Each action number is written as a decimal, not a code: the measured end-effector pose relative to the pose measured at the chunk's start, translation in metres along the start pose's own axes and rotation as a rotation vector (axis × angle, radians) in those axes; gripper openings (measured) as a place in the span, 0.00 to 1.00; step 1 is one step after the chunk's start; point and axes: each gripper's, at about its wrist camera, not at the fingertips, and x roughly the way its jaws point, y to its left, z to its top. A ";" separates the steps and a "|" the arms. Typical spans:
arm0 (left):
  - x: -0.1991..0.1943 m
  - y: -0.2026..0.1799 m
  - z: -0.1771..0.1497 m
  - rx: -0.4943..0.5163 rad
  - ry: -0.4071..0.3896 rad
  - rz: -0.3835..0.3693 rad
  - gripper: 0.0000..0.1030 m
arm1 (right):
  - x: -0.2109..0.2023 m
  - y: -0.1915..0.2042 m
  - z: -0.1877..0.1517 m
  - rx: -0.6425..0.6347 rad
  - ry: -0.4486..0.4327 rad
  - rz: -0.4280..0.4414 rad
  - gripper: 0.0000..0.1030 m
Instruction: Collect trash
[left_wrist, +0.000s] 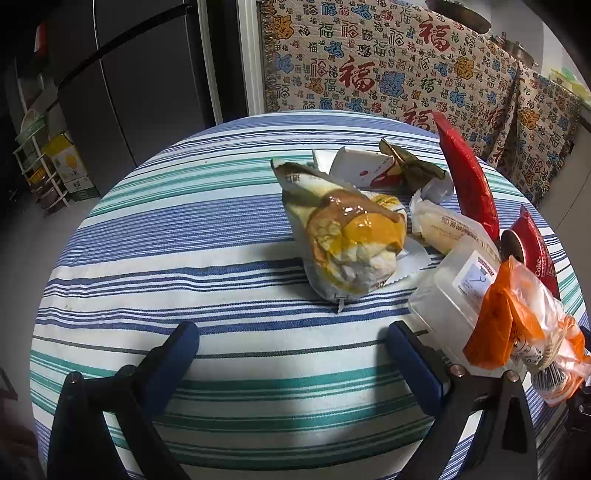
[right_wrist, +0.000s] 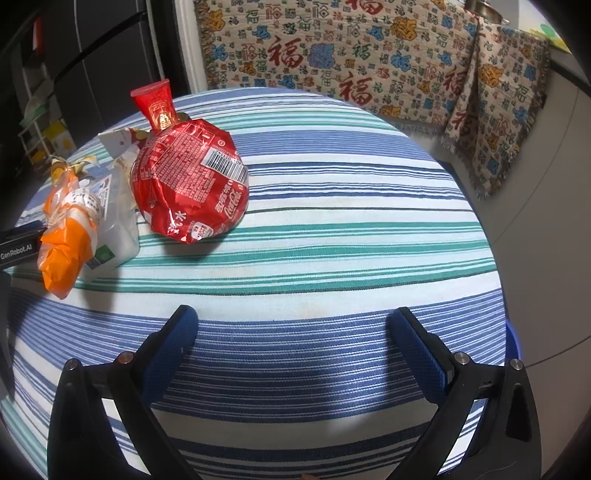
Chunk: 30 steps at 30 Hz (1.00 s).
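A round table covered in a blue, green and white striped cloth (left_wrist: 177, 258) holds a loose heap of trash. Seen from the left wrist, the left gripper (left_wrist: 291, 341) hangs over bare cloth near the table's front edge, its two blue-padded fingers spread wide with nothing between them. Just beyond it lies a crumpled yellow and brown food wrapper (left_wrist: 347, 240), and to its right a clear plastic container (left_wrist: 450, 291), an orange plastic bag (left_wrist: 517, 328) and a tall red packet (left_wrist: 469, 177). Seen from the right wrist, the right gripper (right_wrist: 291, 332) is also spread wide and empty above the cloth, well apart from the heap. A crumpled red Coca-Cola wrapper (right_wrist: 192, 181) sits to its upper left, beside the container and orange bag. A patterned blanket (right_wrist: 332, 55) hangs behind the table.
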 end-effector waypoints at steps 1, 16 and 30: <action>0.000 0.000 0.000 0.000 0.000 0.000 1.00 | 0.000 0.000 0.000 0.000 0.000 0.000 1.00; 0.000 -0.001 -0.001 0.000 -0.001 0.001 1.00 | 0.000 0.000 -0.001 -0.001 0.000 0.001 1.00; 0.001 -0.001 -0.001 0.000 -0.001 0.001 1.00 | 0.001 0.000 -0.001 -0.001 -0.001 0.001 1.00</action>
